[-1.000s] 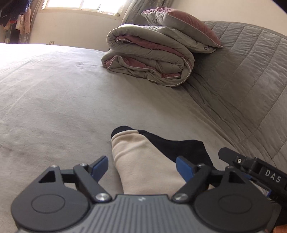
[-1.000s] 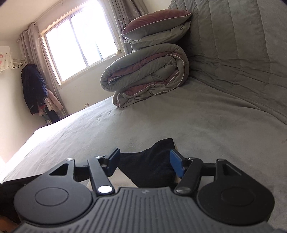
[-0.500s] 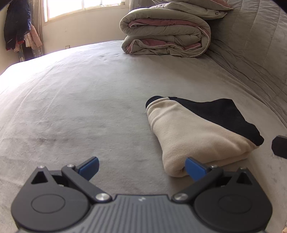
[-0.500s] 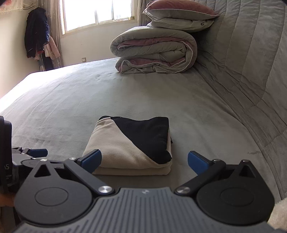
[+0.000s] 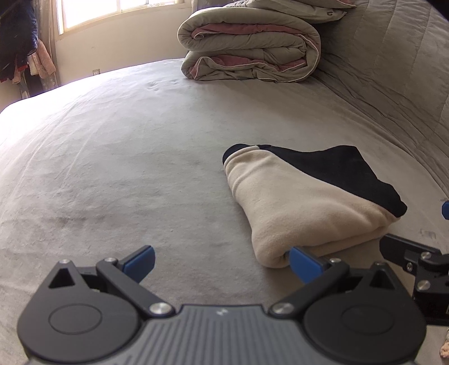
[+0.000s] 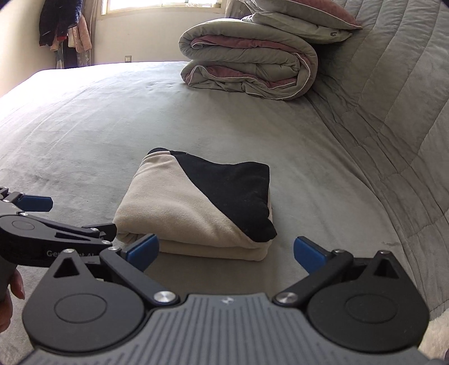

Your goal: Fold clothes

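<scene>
One folded garment (image 6: 193, 207) lies on the bed (image 6: 92, 132) — a thick cream fleece piece with a black panel running diagonally across its top, doubled into a compact, roughly square bundle with the layered fold edges facing the cameras. It sits flat on the grey bedcover, toward the quilted grey headboard (image 6: 393, 106) side, and nothing presses on it. Just in front of it, the right hand-held gripper (image 6: 226, 251) hangs with its blue-padded fingers spread wide, apart from the cloth and holding nothing; the bundle's near edge shows in the gap between them, a little beyond the pads. From the left wrist view the left hand-held gripper (image 5: 221, 261) is likewise spread wide and empty, with bare bedcover between its fingers; its right-side pad overlaps the near corner of the garment in the picture, though whether it touches the fleece cannot be told. Each tool shows at the edge of the other's view, the left one beside the bundle's left side with part of a hand (image 6: 11, 297) behind it. Farther back, well apart from the garment, a rolled grey-and-mauve duvet (image 6: 247, 64) rests against the headboard with a pillow (image 6: 306, 19) stacked on top. Beyond the bed's far edge are a bright window (image 5: 112, 11) and dark clothes (image 6: 61, 25) hanging by the wall.
</scene>
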`<state>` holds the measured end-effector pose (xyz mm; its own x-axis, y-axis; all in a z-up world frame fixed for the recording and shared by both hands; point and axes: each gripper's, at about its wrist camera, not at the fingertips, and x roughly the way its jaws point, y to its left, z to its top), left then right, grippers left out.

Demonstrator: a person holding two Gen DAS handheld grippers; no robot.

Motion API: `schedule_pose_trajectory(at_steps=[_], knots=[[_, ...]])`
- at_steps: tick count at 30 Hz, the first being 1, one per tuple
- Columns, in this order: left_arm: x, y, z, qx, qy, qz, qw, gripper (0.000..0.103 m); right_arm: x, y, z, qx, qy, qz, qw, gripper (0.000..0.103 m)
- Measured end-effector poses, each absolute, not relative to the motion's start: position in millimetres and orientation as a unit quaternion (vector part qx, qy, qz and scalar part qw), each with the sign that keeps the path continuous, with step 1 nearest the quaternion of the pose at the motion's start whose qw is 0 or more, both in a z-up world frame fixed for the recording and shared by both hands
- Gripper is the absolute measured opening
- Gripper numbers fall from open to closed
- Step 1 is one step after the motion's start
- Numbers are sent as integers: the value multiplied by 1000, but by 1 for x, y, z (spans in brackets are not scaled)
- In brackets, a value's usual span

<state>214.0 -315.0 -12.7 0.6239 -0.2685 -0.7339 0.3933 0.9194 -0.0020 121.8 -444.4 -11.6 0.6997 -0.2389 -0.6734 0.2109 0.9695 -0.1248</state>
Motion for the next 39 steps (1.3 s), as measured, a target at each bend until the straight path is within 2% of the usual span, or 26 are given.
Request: schedule_pose_trajectory(at_steps=[39], knots=[[211, -324, -17, 114, 387, -188, 895, 102, 122, -442, -13, -33, 370, -132, 919, 103]])
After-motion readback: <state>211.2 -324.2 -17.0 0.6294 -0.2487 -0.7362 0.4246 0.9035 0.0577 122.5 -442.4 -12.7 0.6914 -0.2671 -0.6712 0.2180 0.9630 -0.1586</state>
